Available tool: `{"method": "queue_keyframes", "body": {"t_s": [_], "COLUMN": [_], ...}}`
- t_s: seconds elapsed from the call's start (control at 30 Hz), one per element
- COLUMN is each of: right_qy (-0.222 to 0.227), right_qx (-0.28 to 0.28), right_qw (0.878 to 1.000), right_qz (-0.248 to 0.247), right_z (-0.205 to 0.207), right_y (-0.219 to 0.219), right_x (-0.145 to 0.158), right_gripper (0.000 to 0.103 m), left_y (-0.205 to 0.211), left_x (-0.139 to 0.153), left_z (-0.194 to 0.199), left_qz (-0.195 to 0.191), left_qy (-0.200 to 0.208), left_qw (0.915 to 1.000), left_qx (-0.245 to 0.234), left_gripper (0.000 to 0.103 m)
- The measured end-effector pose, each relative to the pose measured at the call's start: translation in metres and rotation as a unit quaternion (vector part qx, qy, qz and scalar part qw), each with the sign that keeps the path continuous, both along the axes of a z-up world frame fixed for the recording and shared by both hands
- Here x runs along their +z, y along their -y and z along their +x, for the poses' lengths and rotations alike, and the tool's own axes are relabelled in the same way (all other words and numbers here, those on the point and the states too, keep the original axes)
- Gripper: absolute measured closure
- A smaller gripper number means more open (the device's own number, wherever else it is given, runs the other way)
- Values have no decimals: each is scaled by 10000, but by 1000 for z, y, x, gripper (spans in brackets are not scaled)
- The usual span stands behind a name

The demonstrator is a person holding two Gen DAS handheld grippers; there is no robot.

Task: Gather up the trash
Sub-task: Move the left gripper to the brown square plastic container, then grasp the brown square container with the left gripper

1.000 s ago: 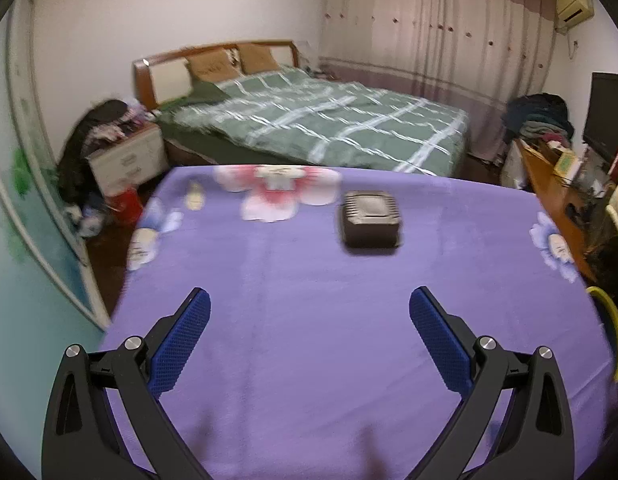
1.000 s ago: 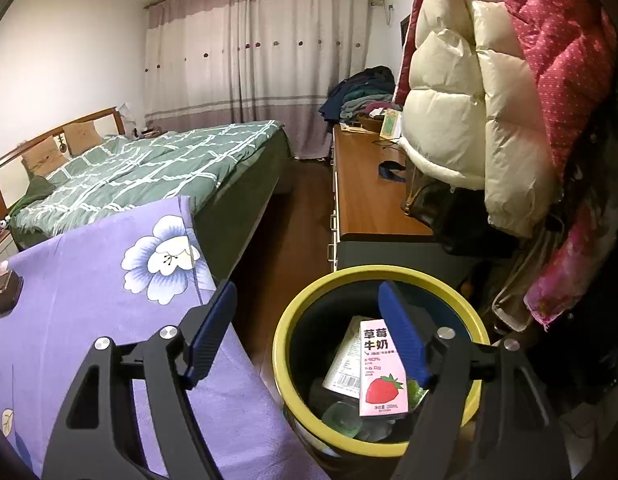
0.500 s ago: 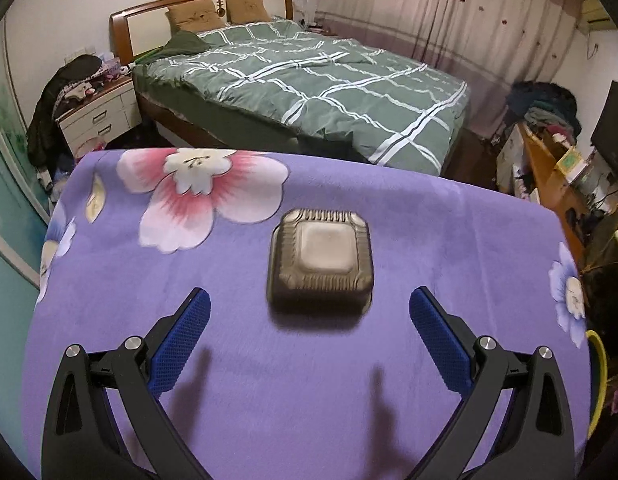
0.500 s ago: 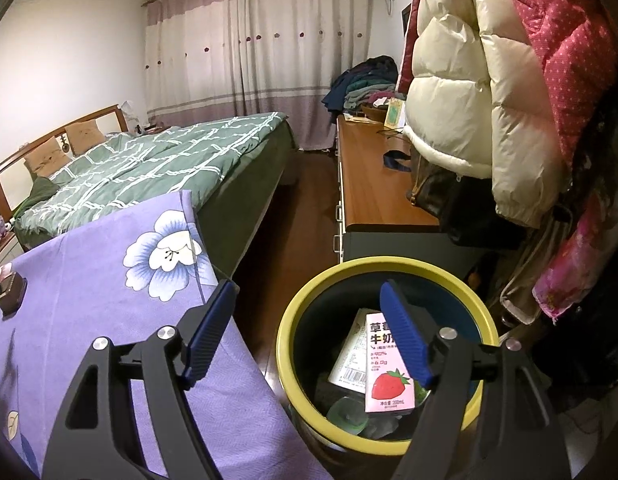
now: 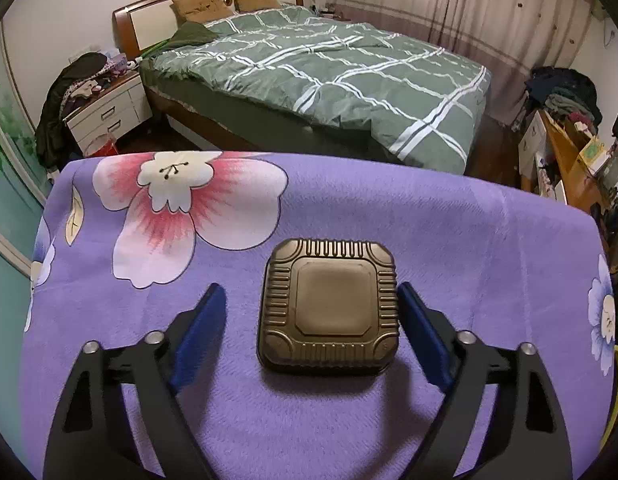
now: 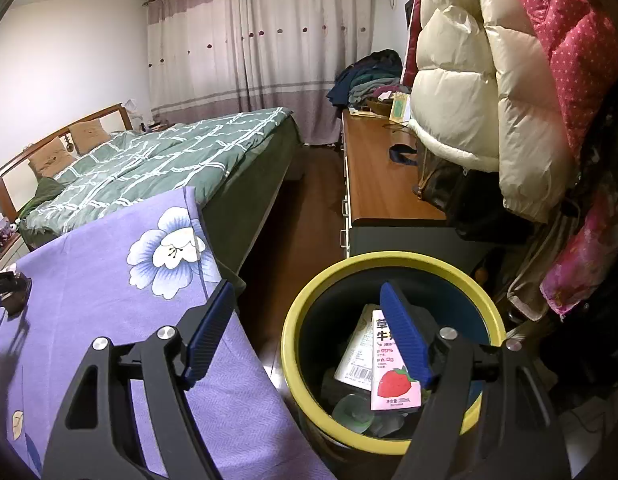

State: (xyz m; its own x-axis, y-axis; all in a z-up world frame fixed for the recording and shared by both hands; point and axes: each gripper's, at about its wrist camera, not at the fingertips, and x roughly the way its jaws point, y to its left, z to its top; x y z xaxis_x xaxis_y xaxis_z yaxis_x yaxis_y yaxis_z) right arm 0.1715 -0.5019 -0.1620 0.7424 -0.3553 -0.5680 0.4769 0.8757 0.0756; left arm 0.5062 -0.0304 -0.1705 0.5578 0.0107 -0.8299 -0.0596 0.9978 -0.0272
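A brown ribbed plastic food box [image 5: 329,308], lid shut, lies flat on the purple flowered cloth [image 5: 469,240]. My left gripper [image 5: 309,292] straddles it, and its jaws are closing. The right blue pad [image 5: 421,332] is at the box's right edge, while the left pad [image 5: 197,332] still stands a gap away. My right gripper [image 6: 307,289] hangs open and empty over the near rim of a yellow-rimmed bin [image 6: 293,320]. Inside the bin lie a pink strawberry milk carton [image 6: 393,376] and other trash. The box shows small and dark at the far left of the right wrist view [image 6: 13,294].
A bed with a green checked quilt [image 5: 329,68] stands beyond the cloth-covered table, a white nightstand [image 5: 109,112] to its left. A wooden desk [image 6: 385,176] runs behind the bin. Puffy jackets [image 6: 489,80] hang right above the bin. A strip of wooden floor [image 6: 309,208] separates bed and desk.
My left gripper has moved forward and down across the cloth until the brown box sits between its fingers, and its jaws have narrowed. The right gripper has stayed over the bin.
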Motion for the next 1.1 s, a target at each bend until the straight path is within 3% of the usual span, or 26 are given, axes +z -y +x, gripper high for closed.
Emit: {"method": "queue_keyframes", "body": {"t_s": [0.1,0.17,0.33,0.57,0.77,0.9,1.1], "right_qy": [2,-1,3,54,179,410,317], "right_qx": [3,3,-3,-44,113,197,33], "right_qw": [10000,10000,10000,10000,9997,9989,9995], "right_qz": [6,3,9,9,-85,-113,-35], "right_z": [0,0,0,-1,-10,-42,-97], "right_y": [0,0,0,1,-4,4,36], "right_x": [0,0,0,1,9,23,25], "right_gripper": [32,32,32,32,32,31,28], "left_y": [-2,-1,4,34,78,120,193], "left_x": [-4,-3,7,44,65,68,69], "left_z": [5,5,-5,-60,-114,-149,-184], "left_qz": [-15,-19,-31,7,-120,-153,-271], "left_qy": [-28,3,130,452,574,539,472], "left_qw": [10000,10000,9998,9968,9918,9853,9714], "left_qx": [-1,-22,-169,-652,-1139,-1614,-2311], "left_gripper": [26,36,37,37,37,37,37]}}
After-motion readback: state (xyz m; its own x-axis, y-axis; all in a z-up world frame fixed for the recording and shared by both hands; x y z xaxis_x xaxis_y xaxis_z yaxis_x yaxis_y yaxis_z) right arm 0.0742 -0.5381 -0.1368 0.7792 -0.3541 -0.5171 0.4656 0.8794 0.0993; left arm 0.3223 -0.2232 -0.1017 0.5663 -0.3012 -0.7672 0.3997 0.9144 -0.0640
